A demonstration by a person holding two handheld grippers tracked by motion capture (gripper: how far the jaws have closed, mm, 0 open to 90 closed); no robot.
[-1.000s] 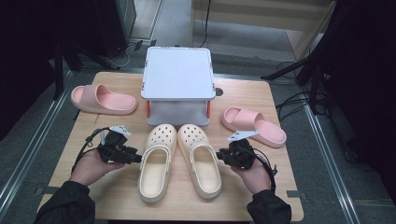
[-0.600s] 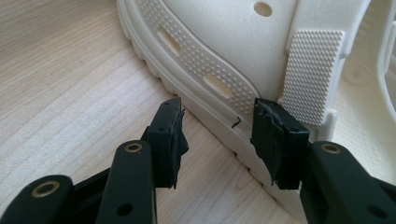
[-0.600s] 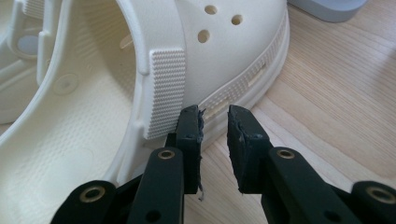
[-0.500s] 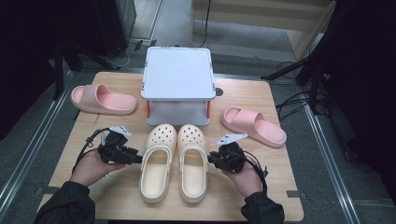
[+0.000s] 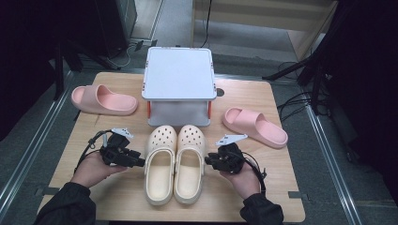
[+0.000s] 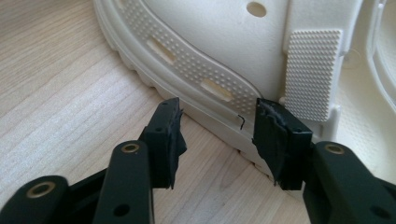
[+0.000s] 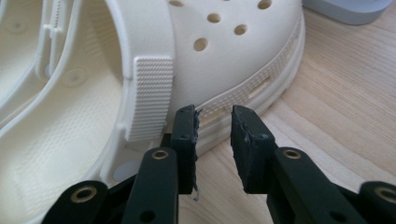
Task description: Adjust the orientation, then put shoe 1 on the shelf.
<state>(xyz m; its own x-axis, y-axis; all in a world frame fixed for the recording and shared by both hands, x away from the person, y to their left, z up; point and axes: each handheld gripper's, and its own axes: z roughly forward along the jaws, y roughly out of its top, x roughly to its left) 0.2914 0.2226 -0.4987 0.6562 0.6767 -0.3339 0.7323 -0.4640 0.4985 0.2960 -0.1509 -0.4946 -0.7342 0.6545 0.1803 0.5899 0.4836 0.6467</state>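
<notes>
While both hands are resting beside the cream clogs (image 5: pixel 174 168) in the near middle of the worktop (image 5: pixel 281 197), just short of the white step stool (image 5: pixel 178 77), the pair is sitting side by side, toes far. The left gripper (image 5: pixel 140 162) is holding its fingers (image 6: pixel 164 135) wide, just opened, nothing between them; the right gripper (image 5: pixel 209 161) is keeping a narrower gap, also just opened, empty. Backing off level should be keeping the pair aligned. The high view is showing two pink slides (image 5: pixel 104 99) flanking; the gripper views are showing the sole edges just beyond the fingertips
</notes>
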